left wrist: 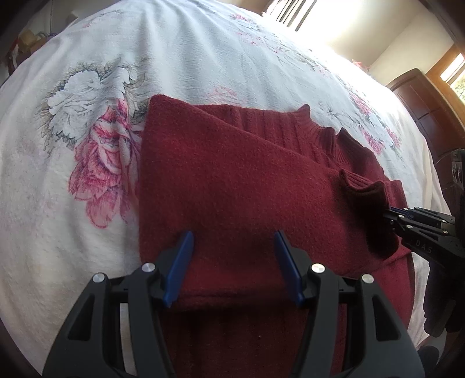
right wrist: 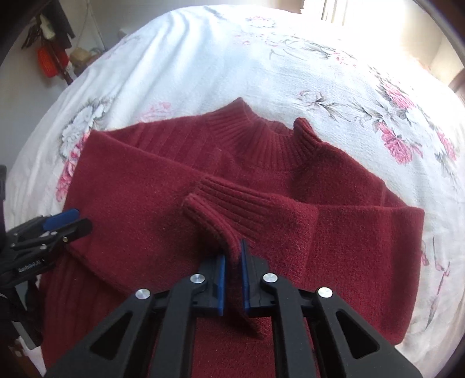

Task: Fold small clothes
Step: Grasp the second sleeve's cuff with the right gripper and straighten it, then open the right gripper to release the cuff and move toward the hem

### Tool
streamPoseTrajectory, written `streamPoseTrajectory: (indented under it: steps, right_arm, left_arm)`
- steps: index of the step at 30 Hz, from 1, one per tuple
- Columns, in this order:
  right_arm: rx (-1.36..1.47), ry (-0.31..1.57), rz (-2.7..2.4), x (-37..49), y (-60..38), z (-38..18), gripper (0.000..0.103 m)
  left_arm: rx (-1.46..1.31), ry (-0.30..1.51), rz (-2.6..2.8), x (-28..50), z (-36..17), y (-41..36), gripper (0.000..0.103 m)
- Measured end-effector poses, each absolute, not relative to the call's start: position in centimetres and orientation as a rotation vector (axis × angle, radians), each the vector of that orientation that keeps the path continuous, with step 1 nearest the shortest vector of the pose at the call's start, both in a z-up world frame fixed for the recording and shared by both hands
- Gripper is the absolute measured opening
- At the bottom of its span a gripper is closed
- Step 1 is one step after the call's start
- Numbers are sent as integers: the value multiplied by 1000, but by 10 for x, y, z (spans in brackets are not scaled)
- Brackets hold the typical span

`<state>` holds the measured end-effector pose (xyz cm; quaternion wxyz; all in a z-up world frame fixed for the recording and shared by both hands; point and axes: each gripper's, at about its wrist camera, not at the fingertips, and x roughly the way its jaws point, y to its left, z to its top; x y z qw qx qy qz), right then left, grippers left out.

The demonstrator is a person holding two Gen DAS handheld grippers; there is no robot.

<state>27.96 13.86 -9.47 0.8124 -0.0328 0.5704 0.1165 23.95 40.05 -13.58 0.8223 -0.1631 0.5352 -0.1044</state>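
My red sweater [left wrist: 232, 180] runs off the 6 o'clock edge of both wrist views, so I cannot see its hem. My left hand-held gripper [left wrist: 234, 241] covers part of its lower body. In the right wrist view my right hand-held gripper [right wrist: 232, 256] hides the cuff's [right wrist: 221, 215] pinched edge. The window [left wrist: 334, 20] at 1 o'clock is blown out white. The clutter [right wrist: 52, 49] at 10 o'clock in the right wrist view is too small to name.
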Motion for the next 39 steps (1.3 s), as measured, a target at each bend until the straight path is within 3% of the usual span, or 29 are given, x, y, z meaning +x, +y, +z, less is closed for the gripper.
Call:
streamPoseTrajectory:
  steps: [11, 16, 18, 20, 21, 23, 39]
  right_arm:
    - [208, 1210, 162, 265, 31, -83, 11]
    - [245, 1251, 134, 260, 1, -103, 27]
    - [296, 1244, 116, 259, -12, -107, 39]
    - [347, 1235, 107, 259, -24, -107, 36]
    - [365, 1233, 112, 260, -29, -107, 24]
    - [361, 1248, 104, 260, -35, -110, 15]
    - [226, 1227, 56, 246, -37, -144, 15]
  left_arm:
    - [-382, 1135, -220, 238, -138, 405, 57]
    - [-395, 1132, -226, 238, -140, 407, 57]
    - [-399, 1132, -228, 238, -140, 407, 57]
    - [-399, 1131, -229, 238, -140, 407, 57]
    - [-396, 1131, -230, 238, -140, 407, 57]
    - [-390, 1131, -234, 238, -140, 407, 57]
    - [-350, 1106, -223, 233, -142, 400, 58]
